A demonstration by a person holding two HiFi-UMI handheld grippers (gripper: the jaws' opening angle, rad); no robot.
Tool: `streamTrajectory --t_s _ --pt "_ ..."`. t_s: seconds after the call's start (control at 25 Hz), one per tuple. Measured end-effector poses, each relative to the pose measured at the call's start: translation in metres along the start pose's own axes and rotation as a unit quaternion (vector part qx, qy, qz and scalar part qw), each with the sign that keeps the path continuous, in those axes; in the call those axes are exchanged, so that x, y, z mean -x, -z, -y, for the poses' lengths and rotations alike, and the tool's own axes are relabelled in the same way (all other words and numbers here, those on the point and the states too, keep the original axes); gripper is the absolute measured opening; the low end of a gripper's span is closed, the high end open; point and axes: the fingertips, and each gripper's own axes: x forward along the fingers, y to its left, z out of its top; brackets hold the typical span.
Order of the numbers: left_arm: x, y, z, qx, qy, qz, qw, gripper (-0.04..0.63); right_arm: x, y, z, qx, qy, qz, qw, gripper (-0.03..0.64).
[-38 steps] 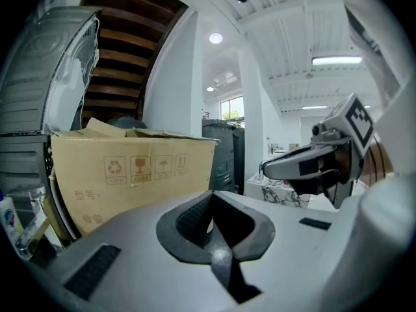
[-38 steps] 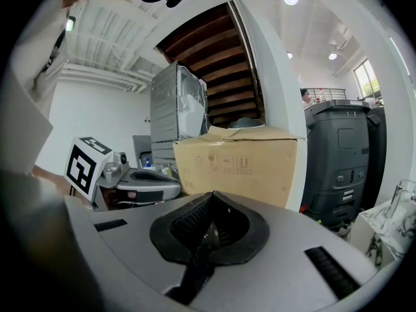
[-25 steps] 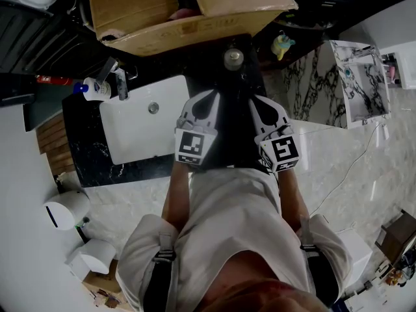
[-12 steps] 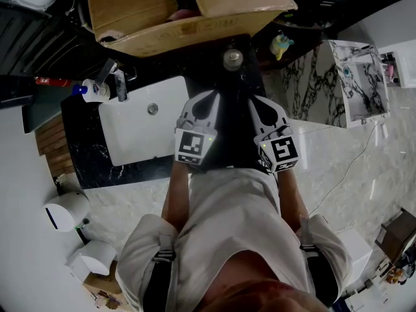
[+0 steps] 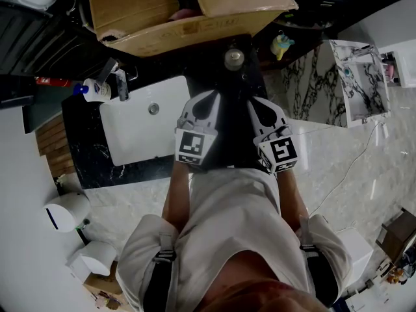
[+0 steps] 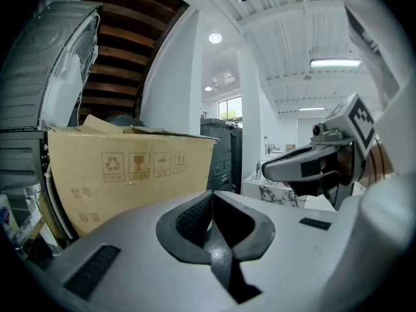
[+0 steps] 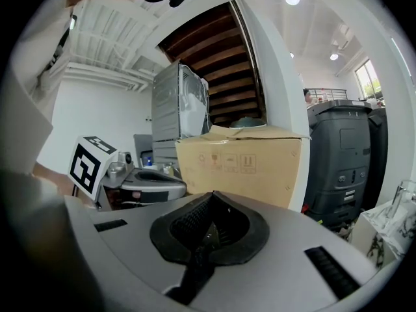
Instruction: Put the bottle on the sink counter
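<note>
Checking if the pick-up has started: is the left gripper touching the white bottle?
Apart. The head view shows bare sink basin between the left gripper and the bottle.

White sink, black veined counter

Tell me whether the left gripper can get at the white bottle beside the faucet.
Probably yes: only the sink lies between the left gripper and the bottle, though its jaws are shut.
</note>
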Motion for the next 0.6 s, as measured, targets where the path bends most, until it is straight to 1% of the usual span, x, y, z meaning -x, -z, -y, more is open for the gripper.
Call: streamTrajectory --t_s 0.6 --pt "0.0014 0.0047 0.0014 0.002 0.003 -0.004 1.0 0.003 0.0034 0.0092 -0.0012 -0.002 0.012 -0.012 1.0 -0.004"
